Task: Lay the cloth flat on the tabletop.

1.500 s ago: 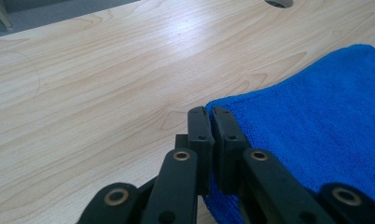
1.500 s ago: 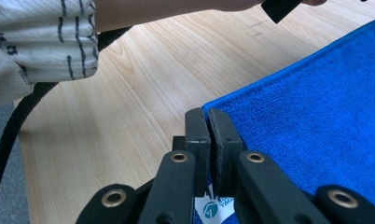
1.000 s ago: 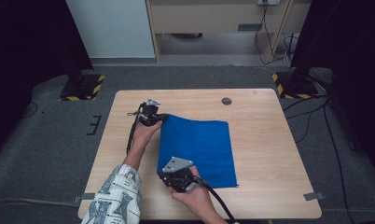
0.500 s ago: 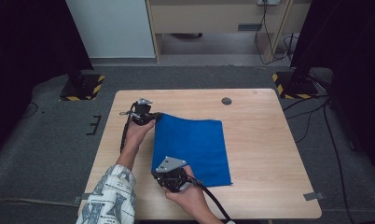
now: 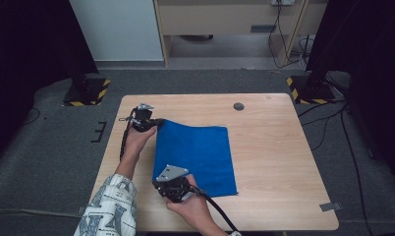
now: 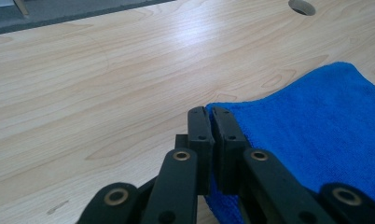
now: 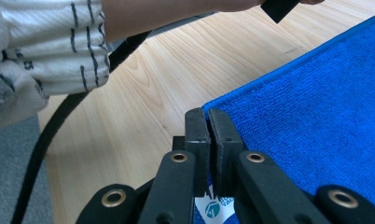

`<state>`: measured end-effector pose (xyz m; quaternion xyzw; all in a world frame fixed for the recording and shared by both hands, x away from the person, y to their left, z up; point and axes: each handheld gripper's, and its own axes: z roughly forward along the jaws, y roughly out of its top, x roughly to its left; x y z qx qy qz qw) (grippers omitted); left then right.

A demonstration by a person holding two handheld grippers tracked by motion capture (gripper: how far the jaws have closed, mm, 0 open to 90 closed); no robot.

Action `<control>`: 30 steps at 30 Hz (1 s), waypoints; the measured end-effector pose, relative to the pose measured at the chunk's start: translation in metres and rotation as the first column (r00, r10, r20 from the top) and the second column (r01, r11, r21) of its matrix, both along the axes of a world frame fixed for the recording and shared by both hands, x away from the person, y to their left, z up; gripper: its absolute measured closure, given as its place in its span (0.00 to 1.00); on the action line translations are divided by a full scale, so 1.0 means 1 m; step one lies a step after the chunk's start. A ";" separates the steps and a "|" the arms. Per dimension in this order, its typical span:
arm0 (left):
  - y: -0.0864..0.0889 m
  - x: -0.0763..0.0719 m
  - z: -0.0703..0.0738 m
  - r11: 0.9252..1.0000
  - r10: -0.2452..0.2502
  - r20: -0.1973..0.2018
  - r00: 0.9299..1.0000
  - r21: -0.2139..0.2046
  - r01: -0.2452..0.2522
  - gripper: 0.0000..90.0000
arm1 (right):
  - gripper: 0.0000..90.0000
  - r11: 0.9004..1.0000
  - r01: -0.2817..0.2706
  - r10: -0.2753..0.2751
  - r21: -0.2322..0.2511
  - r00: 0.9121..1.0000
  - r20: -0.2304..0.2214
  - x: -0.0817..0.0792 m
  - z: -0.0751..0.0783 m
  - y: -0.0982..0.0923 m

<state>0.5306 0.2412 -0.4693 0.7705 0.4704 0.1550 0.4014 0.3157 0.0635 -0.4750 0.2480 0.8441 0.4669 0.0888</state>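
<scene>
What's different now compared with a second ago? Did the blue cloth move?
Yes. Both grippers, the left gripper and the right gripper, have dragged the blue cloth toward the left side of the table in the high view. Nothing was let go: each gripper's fingers stayed shut on a left corner of the cloth. The cloth stayed flat and spread out.

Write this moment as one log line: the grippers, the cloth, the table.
left gripper: shut on blue cloth far-left corner | right gripper: shut on near-left corner | cloth: on wooden table
</scene>
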 end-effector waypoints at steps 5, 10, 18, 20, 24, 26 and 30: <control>0.011 -0.003 0.005 1.000 0.017 -0.002 1.000 0.009 -0.017 0.96 | 0.97 1.000 -0.020 0.020 0.020 1.000 -0.005 0.000 0.004 0.014; 0.007 -0.002 0.012 1.000 0.017 -0.005 1.000 0.001 -0.017 0.96 | 0.97 0.999 -0.014 0.015 0.039 1.000 -0.017 0.006 0.008 0.012; -0.031 0.005 0.011 1.000 0.011 -0.032 0.999 0.018 -0.011 0.96 | 0.97 0.996 0.040 -0.037 0.076 0.999 -0.037 0.005 0.007 -0.030; -0.041 0.007 0.008 1.000 0.008 -0.039 0.999 0.021 -0.007 0.96 | 0.97 0.996 0.056 -0.053 0.076 0.998 -0.040 0.003 0.005 -0.043; -0.060 0.009 0.002 1.000 -0.009 -0.046 0.999 0.020 0.010 0.96 | 0.97 0.994 0.084 -0.081 0.074 0.996 -0.043 0.004 0.004 -0.063; -0.064 0.010 0.000 1.000 -0.013 -0.047 0.999 0.022 0.014 0.96 | 0.97 0.993 0.090 -0.087 0.071 0.995 -0.042 0.005 0.004 -0.069; -0.071 0.011 -0.003 1.000 -0.015 -0.052 0.999 0.025 0.016 0.96 | 0.97 0.994 0.089 -0.086 0.060 0.995 -0.040 0.005 0.002 -0.073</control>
